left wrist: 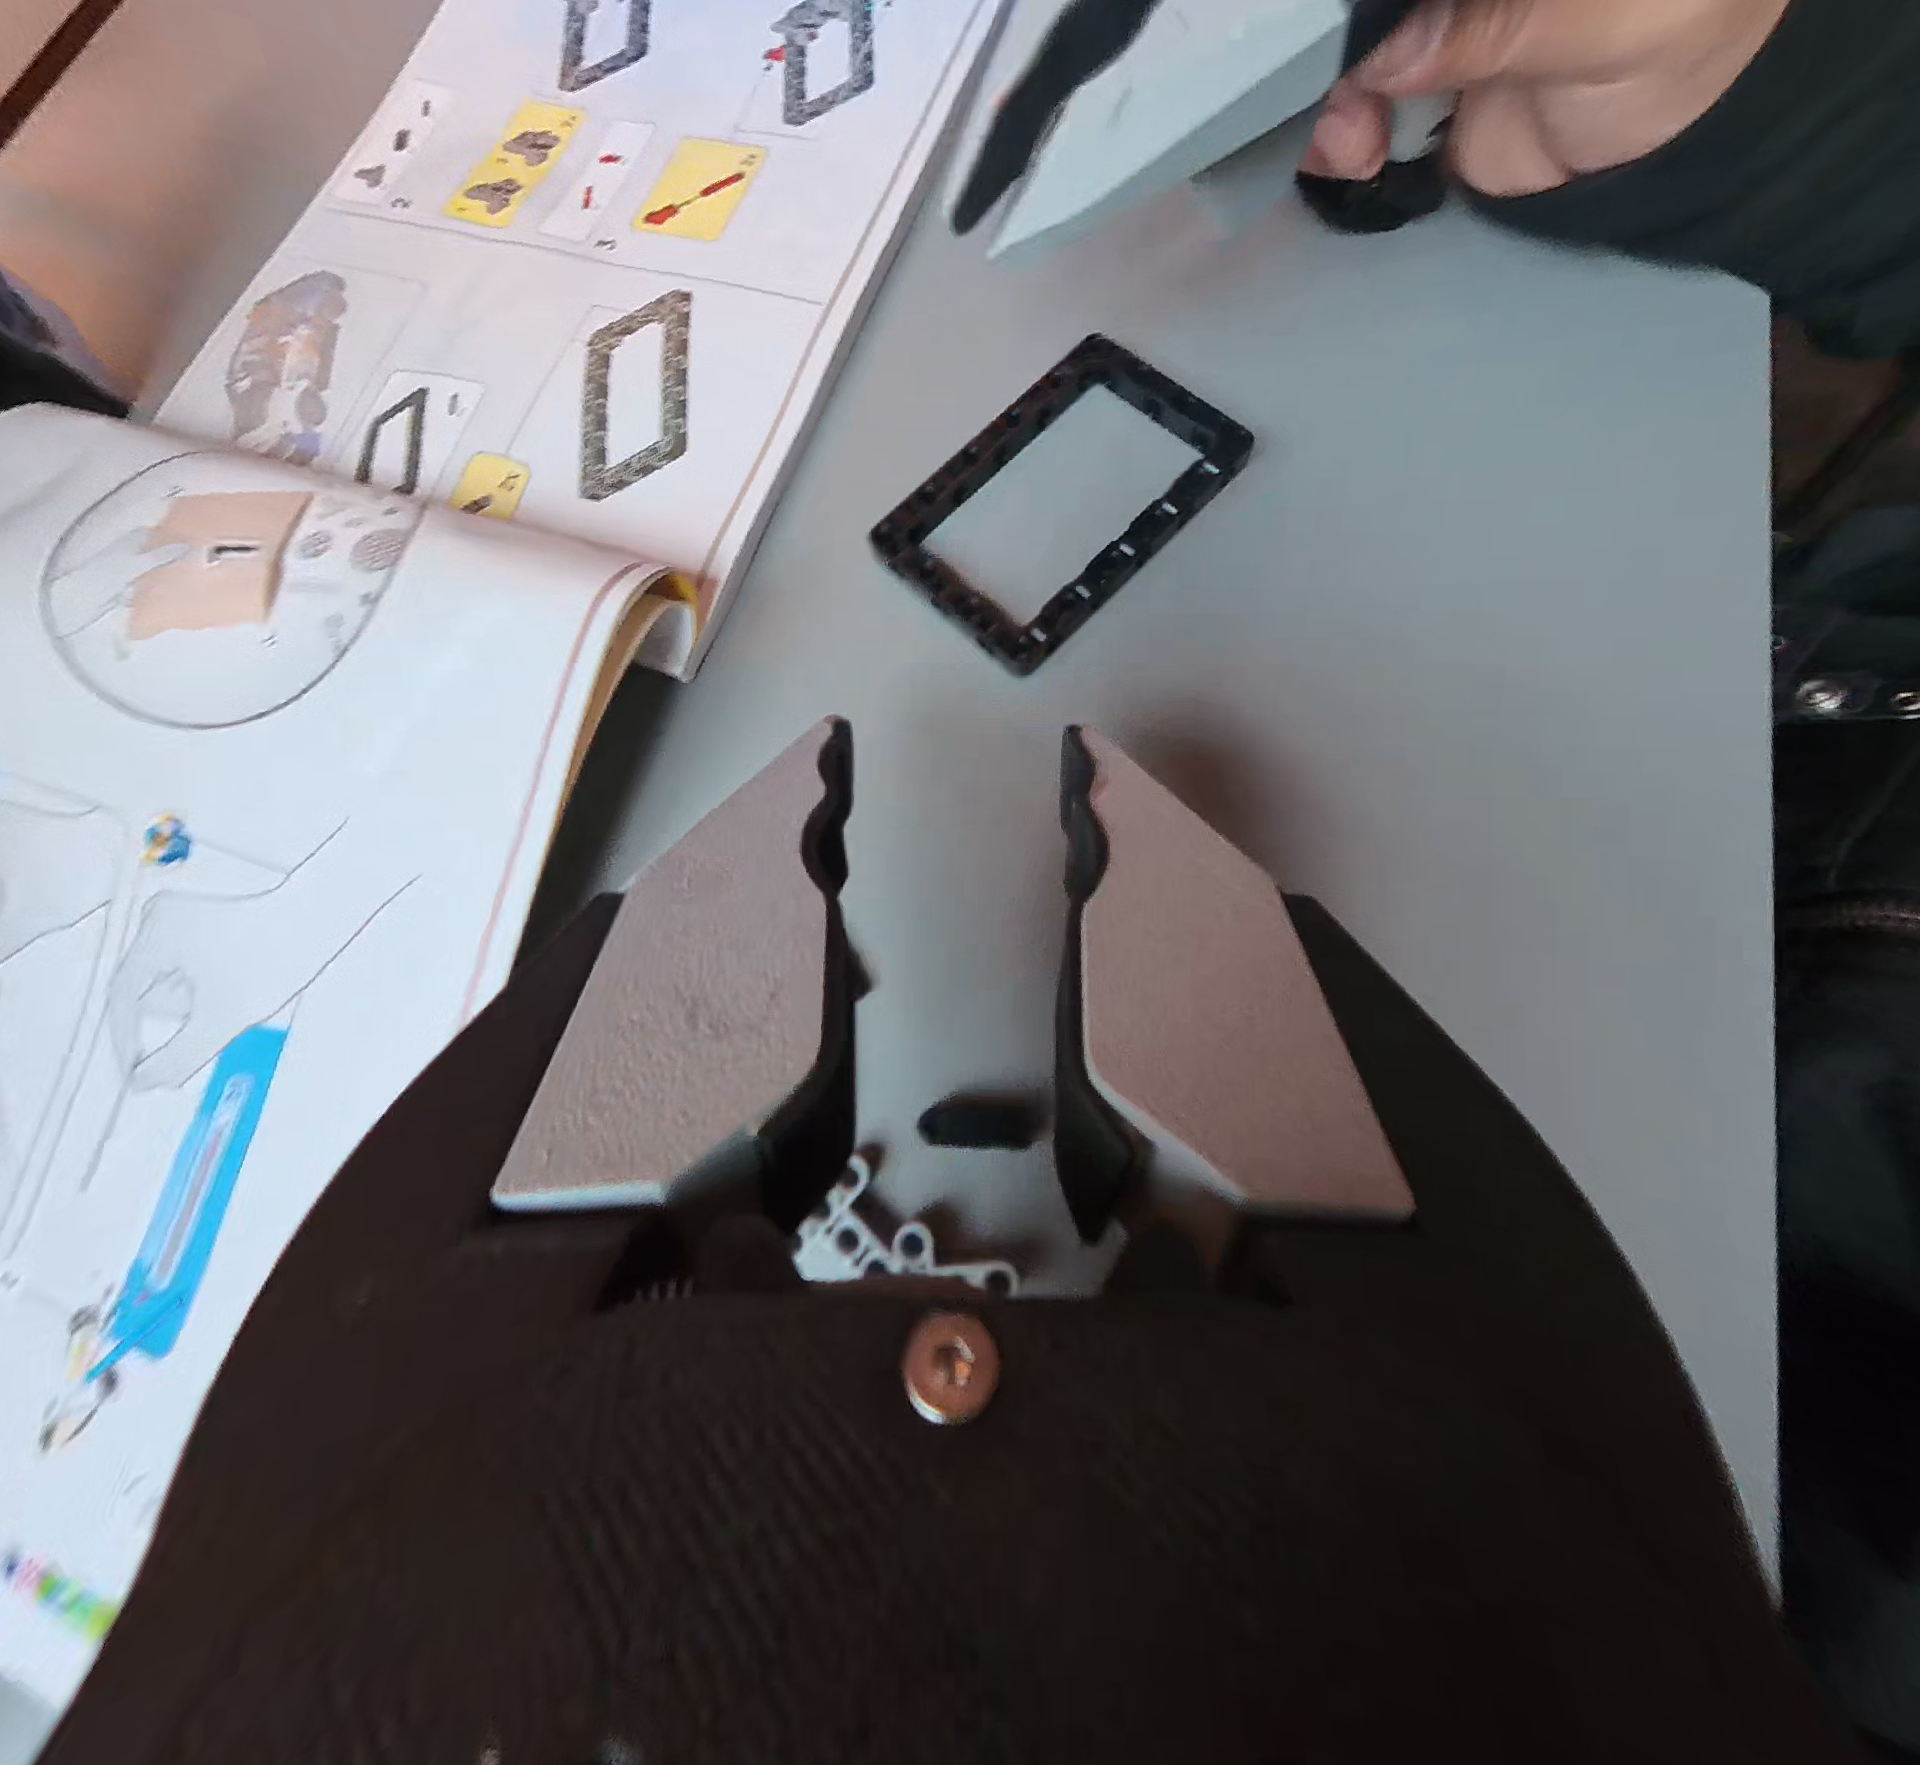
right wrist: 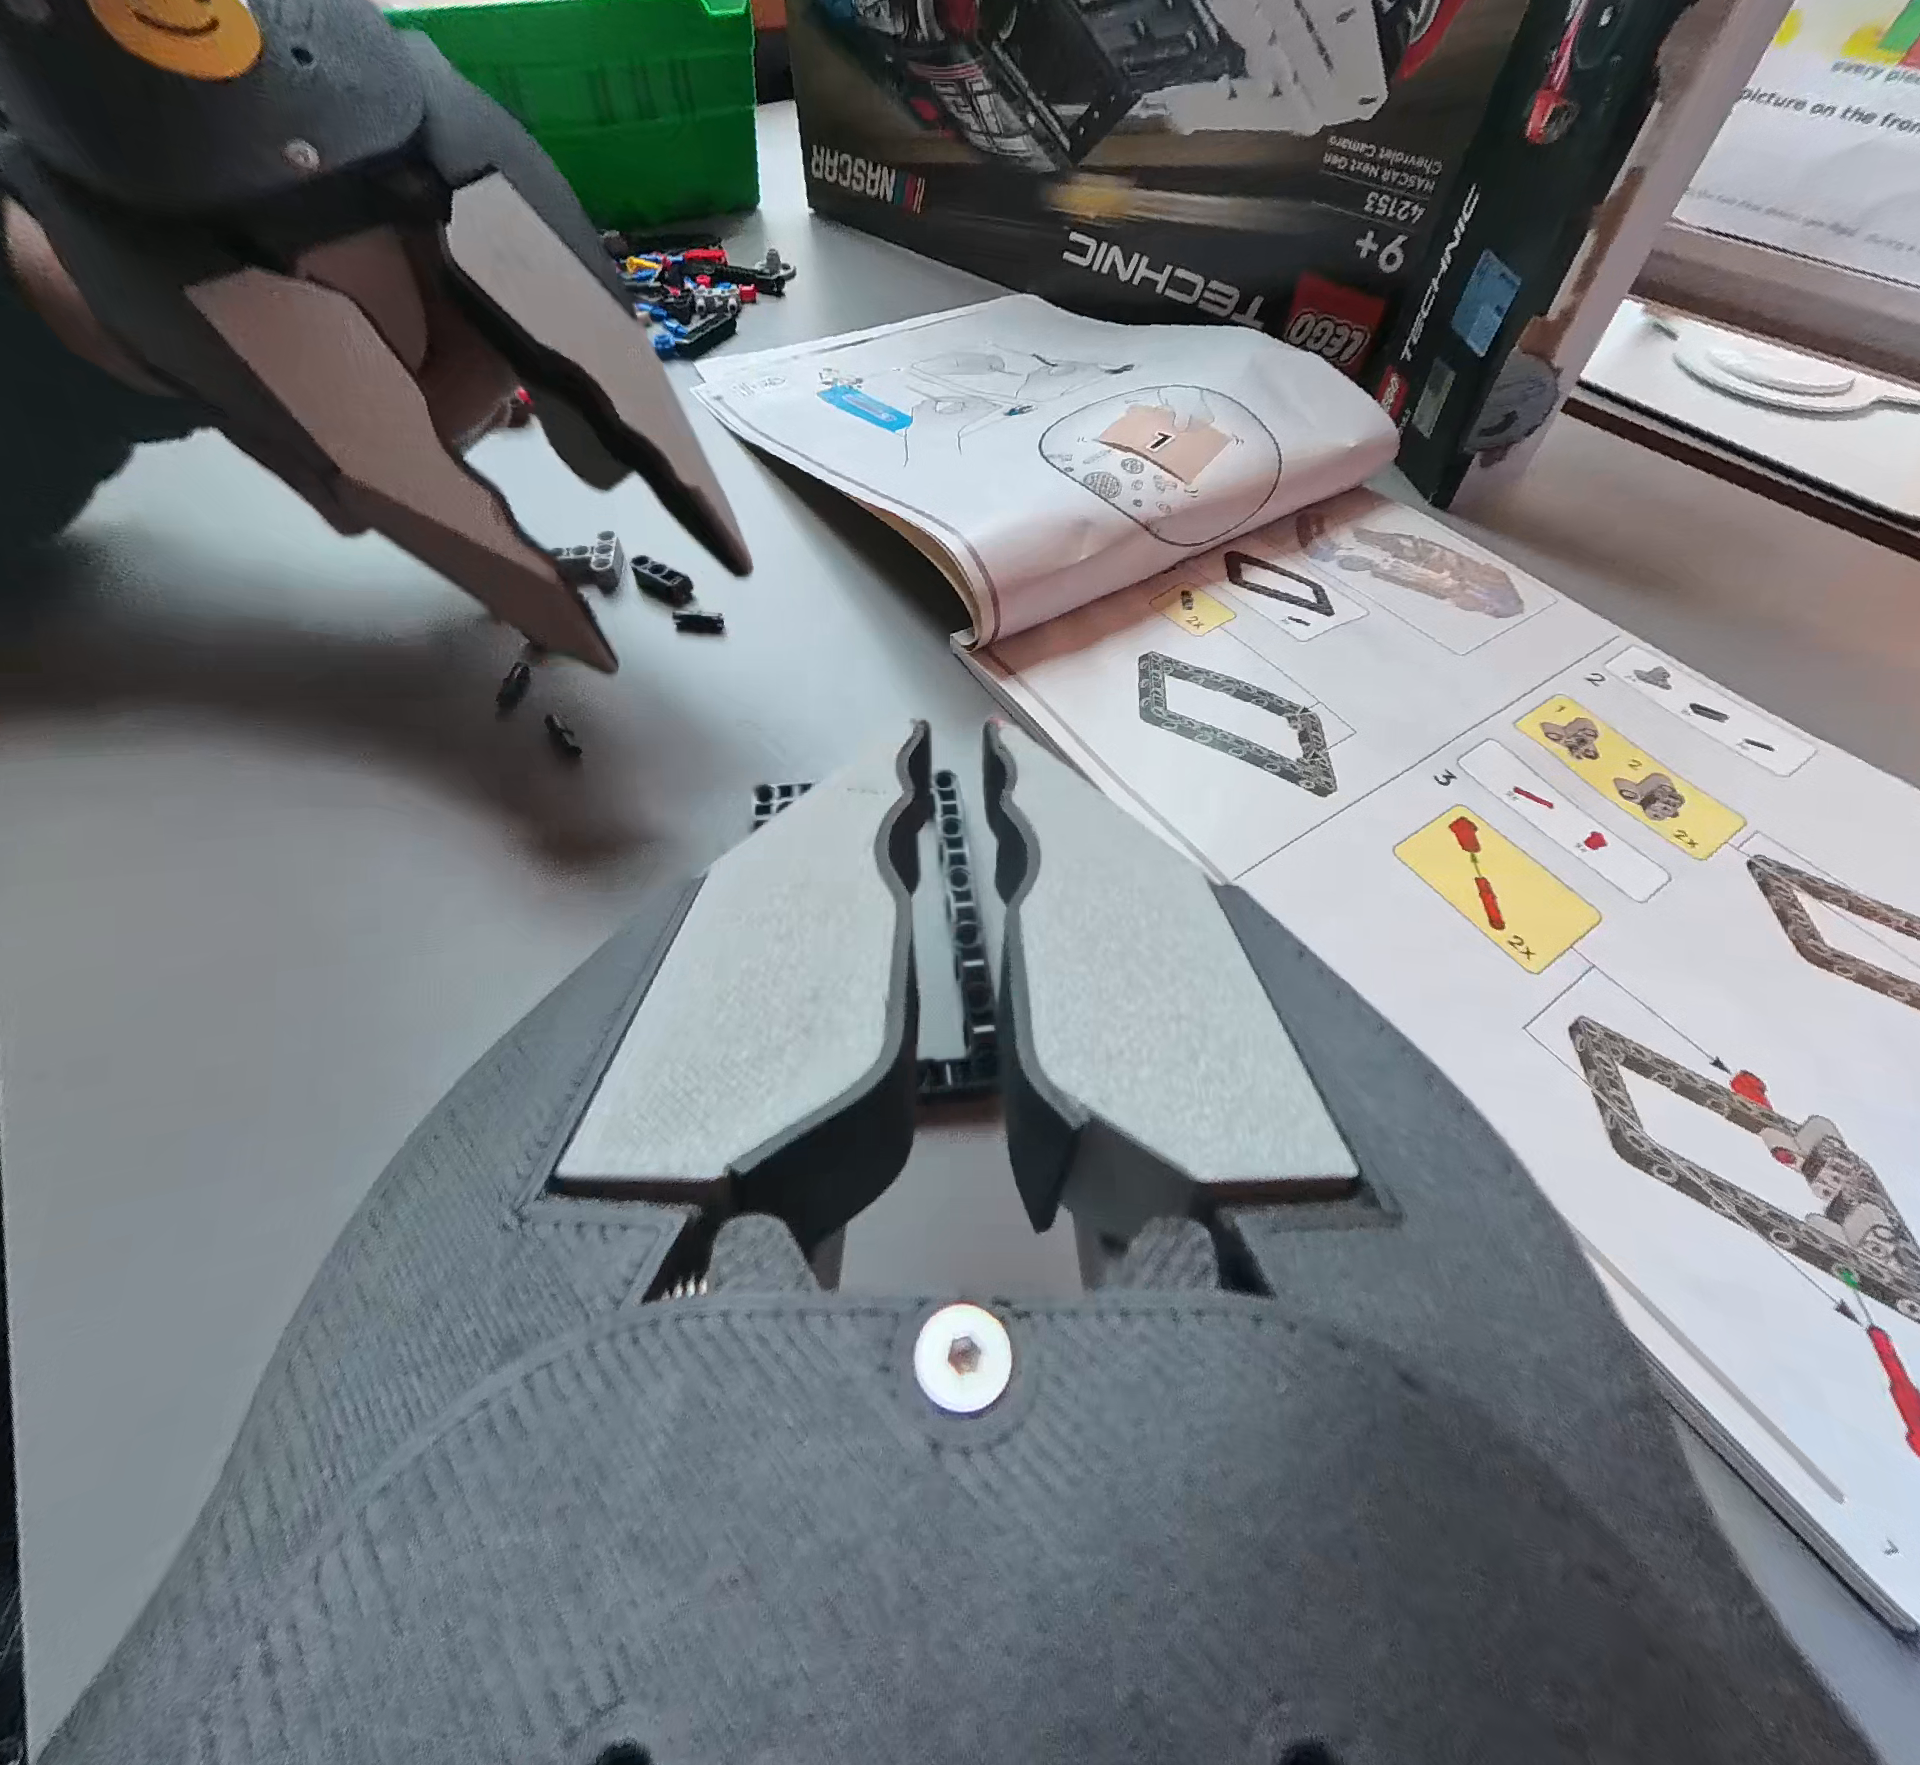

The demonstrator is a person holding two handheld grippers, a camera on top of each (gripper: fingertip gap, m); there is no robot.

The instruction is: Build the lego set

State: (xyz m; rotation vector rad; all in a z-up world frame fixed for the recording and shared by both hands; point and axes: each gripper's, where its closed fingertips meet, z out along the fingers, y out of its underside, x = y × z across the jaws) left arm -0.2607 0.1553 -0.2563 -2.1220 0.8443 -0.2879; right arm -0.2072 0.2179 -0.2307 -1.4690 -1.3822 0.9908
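A black rectangular frame point(left wrist: 1060, 505) lies flat on the grey table point(left wrist: 1455, 780), touching neither gripper. My left gripper point(left wrist: 958, 744) is open and empty, its tips a short way short of the frame. A small black piece point(left wrist: 977, 1121) and pale pieces point(left wrist: 894, 1237) lie under its jaws. My right gripper point(right wrist: 956, 741) stands open by a narrow gap and holds nothing. One side of the frame point(right wrist: 961, 905) shows on the table through that gap. In the left wrist view the right gripper point(left wrist: 977, 198) hovers beyond the frame, clear of it. In the right wrist view the left gripper point(right wrist: 675, 614) points down among small dark pieces point(right wrist: 662, 577).
An open instruction booklet point(left wrist: 623, 261) lies left of the frame and also shows in the right wrist view point(right wrist: 1351, 780). The set's box point(right wrist: 1143, 105) stands behind it, next to a green bin point(right wrist: 623, 94) and a pile of small coloured parts point(right wrist: 696, 281). The table edge point(left wrist: 1766, 780) runs along the right. My hands' fingertips stand some 9 cm from each other. My left gripper's tips are some 8 cm from the small black piece point(left wrist: 977, 1121).
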